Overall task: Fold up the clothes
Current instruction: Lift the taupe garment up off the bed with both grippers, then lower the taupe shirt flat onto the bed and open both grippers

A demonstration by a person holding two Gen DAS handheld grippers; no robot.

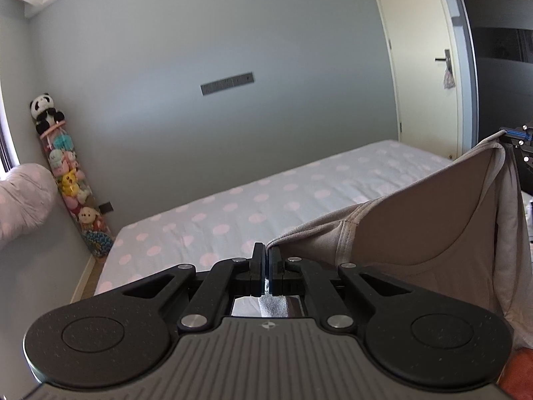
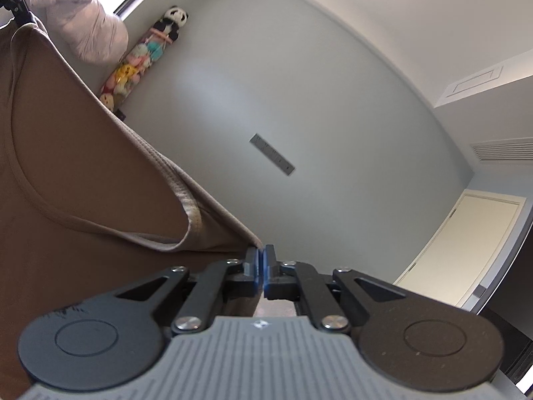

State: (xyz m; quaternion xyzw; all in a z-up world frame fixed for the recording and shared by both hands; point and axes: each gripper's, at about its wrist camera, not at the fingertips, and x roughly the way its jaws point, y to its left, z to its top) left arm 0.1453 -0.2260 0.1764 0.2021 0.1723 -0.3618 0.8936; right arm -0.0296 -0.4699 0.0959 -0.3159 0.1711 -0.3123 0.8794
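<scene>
Hanging stretched above the bed (image 1: 253,206), the beige shirt (image 1: 416,220) spans both grippers: left gripper (image 1: 267,260) and right gripper (image 2: 261,260) each pinch a corner.

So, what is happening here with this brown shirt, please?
A person is holding a brown shirt up in the air with two hand-held grippers. The left gripper is shut on one top corner of the shirt, and the right gripper is shut on the other. The cloth is stretched between them, above a bed with a dotted sheet. The neck opening is visible. No fold is made yet; the shirt hangs open, apparently ready to be laid down or folded.
</scene>
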